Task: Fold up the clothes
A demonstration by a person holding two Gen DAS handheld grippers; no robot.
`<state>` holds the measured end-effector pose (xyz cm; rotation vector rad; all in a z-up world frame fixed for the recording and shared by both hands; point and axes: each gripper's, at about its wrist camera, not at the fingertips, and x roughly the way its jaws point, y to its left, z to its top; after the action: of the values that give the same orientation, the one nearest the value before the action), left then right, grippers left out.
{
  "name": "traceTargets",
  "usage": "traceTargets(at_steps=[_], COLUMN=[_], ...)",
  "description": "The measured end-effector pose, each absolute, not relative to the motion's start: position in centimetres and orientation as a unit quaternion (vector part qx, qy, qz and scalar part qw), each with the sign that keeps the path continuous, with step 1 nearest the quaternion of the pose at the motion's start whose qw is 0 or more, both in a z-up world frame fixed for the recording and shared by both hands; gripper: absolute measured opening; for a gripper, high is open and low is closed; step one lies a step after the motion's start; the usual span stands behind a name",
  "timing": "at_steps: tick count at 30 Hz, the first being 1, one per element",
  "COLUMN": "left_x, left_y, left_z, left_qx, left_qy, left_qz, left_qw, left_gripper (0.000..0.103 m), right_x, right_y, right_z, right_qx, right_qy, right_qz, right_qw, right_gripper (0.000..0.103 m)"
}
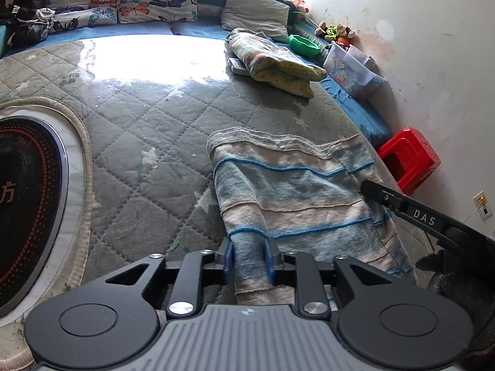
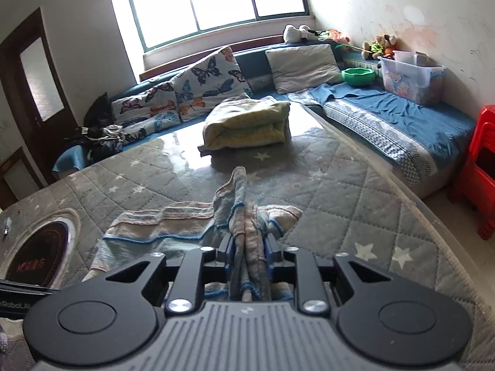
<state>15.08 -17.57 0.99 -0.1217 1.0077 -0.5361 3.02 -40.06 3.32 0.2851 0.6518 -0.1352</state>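
Two grippers were at work on one striped towel (image 1: 294, 191), and most of it lay spread on the quilted grey cover (image 1: 148, 130) of the low surface, pale bands crossed by thin blue lines. That cover, stitched in diamonds and dotted with white stars, gave a broad flat bed for folding, which I judged was why the cloth had been laid out there rather than on the blue sofa (image 2: 402, 114) along the wall.

At the near end, the left gripper (image 1: 249, 258) had its jaws closed on a narrow strip of the towel's edge, the cloth running straight between the blue pads. To the right, the right gripper (image 2: 249, 255) had its jaws clamped on a thick bunch of gathered layers, with a loose corner standing up beyond them. Held at two points like that, the towel looked ready to be lifted and carried over itself, though the fold was not yet made.

Farther back sat a folded yellow blanket (image 2: 247, 123), perhaps already finished and put out of the way.

Set into the cover at the left was a round black cooktop (image 1: 27, 204) ringed in red dots, bearing the character "方". On the right gripper's arm the white letters "DAS" could be read.
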Motion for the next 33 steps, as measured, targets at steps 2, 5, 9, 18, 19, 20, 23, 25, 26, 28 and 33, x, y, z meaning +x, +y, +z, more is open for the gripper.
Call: traceTargets(at_steps=[2, 5, 9, 18, 19, 20, 23, 25, 26, 28, 33], left_x=[14.9, 14.8, 14.4, 12.5, 12.3, 12.0, 11.2, 10.8, 10.5, 10.1, 9.2], left_y=[-17.5, -17.3, -17.1, -16.7, -16.6, -16.6, -16.3, -16.1, -16.1, -15.9, -15.7], left_z=[1.0, 1.1, 1.0, 0.6, 0.5, 0.5, 0.4, 0.3, 0.3, 0.3, 0.2], left_qx=[-0.051, -0.044, -0.036, -0.011, -0.009, -0.007, -0.001, 0.003, 0.006, 0.012, 0.022], left_qy=[0.475, 0.472, 0.470, 0.466, 0.466, 0.465, 0.463, 0.460, 0.460, 0.458, 0.455], left_qz=[-0.250, -0.245, -0.240, -0.238, -0.238, -0.238, -0.237, -0.237, -0.236, -0.234, -0.232], left_qw=[0.842, 0.846, 0.849, 0.852, 0.852, 0.853, 0.854, 0.856, 0.856, 0.858, 0.859], left_gripper=[0.036, 0.043, 0.052, 0.061, 0.062, 0.063, 0.065, 0.067, 0.069, 0.070, 0.071], right_x=[2.9, 2.7, 2.3, 0.1, -0.3, -0.7, -2.0, -2.7, -3.1, -4.0, -5.6], right_y=[-40.2, -40.2, -40.0, -38.7, -38.5, -38.3, -37.4, -36.9, -36.5, -35.9, -35.5], right_z=[3.2, 3.3, 3.4, 3.7, 3.8, 3.8, 3.8, 3.8, 3.7, 3.7, 3.1], right_qx=[0.140, 0.136, 0.133, 0.120, 0.120, 0.120, 0.114, 0.104, 0.096, 0.078, 0.063], right_qy=[0.319, 0.319, 0.319, 0.318, 0.318, 0.319, 0.320, 0.320, 0.320, 0.318, 0.324], right_qz=[-0.070, -0.072, -0.070, -0.055, -0.051, -0.048, -0.038, -0.036, -0.037, -0.039, -0.047], right_qw=[0.935, 0.935, 0.936, 0.939, 0.939, 0.939, 0.940, 0.941, 0.942, 0.944, 0.943], right_gripper=[0.021, 0.021, 0.024, 0.041, 0.040, 0.040, 0.041, 0.042, 0.042, 0.044, 0.047])
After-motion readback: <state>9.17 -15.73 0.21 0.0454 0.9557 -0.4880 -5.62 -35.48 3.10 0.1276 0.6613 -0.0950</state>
